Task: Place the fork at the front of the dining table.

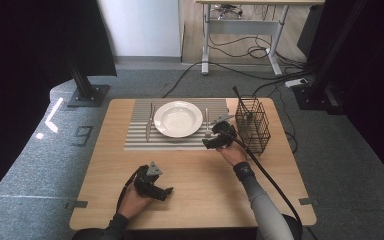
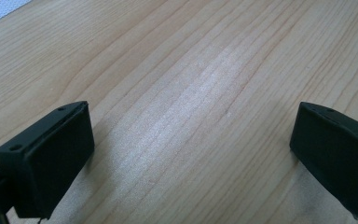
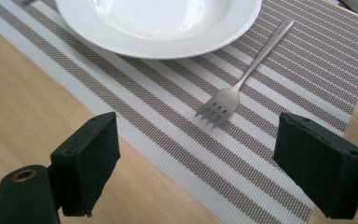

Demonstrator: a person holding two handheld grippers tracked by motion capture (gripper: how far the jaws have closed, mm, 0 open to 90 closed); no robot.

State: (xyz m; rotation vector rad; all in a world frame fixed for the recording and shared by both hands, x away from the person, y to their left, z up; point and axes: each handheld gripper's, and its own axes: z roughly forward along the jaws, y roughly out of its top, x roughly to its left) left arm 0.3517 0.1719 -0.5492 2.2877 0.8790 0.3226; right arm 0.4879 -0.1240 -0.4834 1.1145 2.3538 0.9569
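We see one wooden table (image 1: 190,190) across the middle of the high view, with one striped placemat (image 1: 140,142) on its upper half. On the mat sits one white deep plate (image 1: 178,118), centre of the frame, and one black wire basket (image 1: 252,125) stands on the table at the mat's right edge. One fork (image 3: 235,91) lies flat on the mat just right of the plate, tines toward the near edge; one more utensil, probably a knife (image 1: 149,122), lies left of the plate.

Our right gripper (image 3: 196,163) hangs just over the fork's tine end with its jaws wide apart and nothing between them; the fork lies free beyond the jaws. Our left gripper (image 2: 191,154) rests low in the lower left of the high view, jaws also spread wide over bare wood, empty.

As we judge it, the risk lies with the right gripper so near the fork: a jaw could clip the tines and skew it against the plate rim. Its cable also trails close by the basket and might snag it.
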